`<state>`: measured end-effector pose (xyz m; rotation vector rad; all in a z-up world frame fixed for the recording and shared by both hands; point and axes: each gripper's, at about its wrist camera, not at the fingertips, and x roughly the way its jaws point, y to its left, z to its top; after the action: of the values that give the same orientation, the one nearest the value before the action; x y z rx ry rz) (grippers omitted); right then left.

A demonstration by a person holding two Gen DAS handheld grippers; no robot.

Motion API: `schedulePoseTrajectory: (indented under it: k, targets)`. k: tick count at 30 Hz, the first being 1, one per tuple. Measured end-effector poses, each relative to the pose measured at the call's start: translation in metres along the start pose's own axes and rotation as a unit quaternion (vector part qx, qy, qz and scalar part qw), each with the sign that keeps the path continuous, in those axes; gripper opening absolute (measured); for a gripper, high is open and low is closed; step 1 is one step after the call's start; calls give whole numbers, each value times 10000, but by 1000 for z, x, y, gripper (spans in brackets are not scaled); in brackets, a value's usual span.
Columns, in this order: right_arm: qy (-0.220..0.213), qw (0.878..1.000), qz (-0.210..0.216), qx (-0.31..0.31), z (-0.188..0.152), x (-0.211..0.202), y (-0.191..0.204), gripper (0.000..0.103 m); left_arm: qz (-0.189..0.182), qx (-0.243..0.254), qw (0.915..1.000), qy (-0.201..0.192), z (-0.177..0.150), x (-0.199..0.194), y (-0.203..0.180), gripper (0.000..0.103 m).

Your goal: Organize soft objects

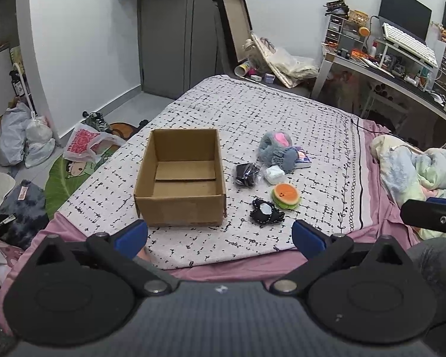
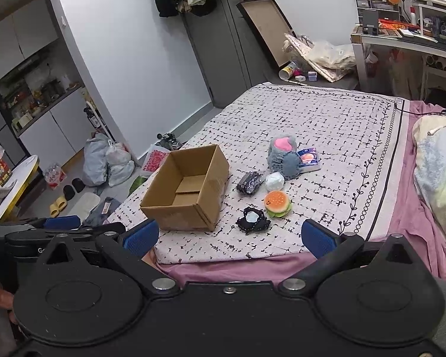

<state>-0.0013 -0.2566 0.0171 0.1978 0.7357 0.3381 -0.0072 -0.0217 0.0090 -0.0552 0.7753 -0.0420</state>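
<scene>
Bedroom, white black-flecked bedspread (image 1: pixel 252 113): open brown cardboard box (image 1: pixel 181 178), soft toys just right, burger-shaped plush (image 1: pixel 285 195) nearest. Left gripper (image 1: pixel 220 238) and right gripper (image 2: pixel 230 235) both spread wide, empty, touching nothing.

The bed (image 1: pixel 282 113) is covered with a white blanket (image 1: pixel 252 119) with black marks, over a pink sheet (image 1: pixel 380 217). On the blanket stands an open cardboard box (image 1: pixel 180 178). Beside it lie a black bundle (image 1: pixel 246 174), a grey and pink plush (image 1: pixel 276 148), a small white bundle (image 1: pixel 274 174), a burger toy (image 1: pixel 285 195), a black flat toy (image 1: pixel 266 211) and a small packet (image 1: pixel 301 157). A pastel quilt (image 1: pixel 416 169) lies at the right side.
</scene>
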Motion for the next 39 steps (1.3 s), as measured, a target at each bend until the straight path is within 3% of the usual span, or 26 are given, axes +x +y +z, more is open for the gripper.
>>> schedulePoseTrajectory:
  k: [39]
  targets:
    - [66, 9998, -189, -80, -3, -1, -8, 103, -99, -50, 9999, -100, 1, 1, -2, 102]
